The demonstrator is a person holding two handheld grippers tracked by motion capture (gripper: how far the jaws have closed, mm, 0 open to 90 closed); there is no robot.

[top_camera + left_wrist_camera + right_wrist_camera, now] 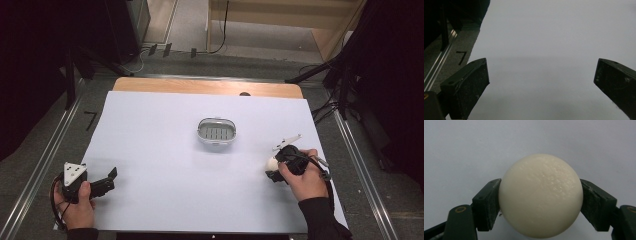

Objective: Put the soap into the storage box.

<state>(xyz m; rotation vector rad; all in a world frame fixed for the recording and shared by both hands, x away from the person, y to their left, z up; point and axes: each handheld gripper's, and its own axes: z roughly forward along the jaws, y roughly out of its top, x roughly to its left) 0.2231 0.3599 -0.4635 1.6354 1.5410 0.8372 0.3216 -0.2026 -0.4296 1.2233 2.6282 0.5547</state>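
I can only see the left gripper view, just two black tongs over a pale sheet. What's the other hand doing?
Observer: The right tongs are clamped on a cream-white ball, one pad on each side.
Operator: Is anything else on the table?
Observer: Yes, a small oval metal dish with a slotted insert sits near the middle of the white sheet.
Operator: Is the ball close to that dish?
Observer: No, it is apart from it, nearer the person and to the right in the high view.
Operator: And my tongs?
Observer: The left tongs are open at the sheet's near left corner, holding nothing.
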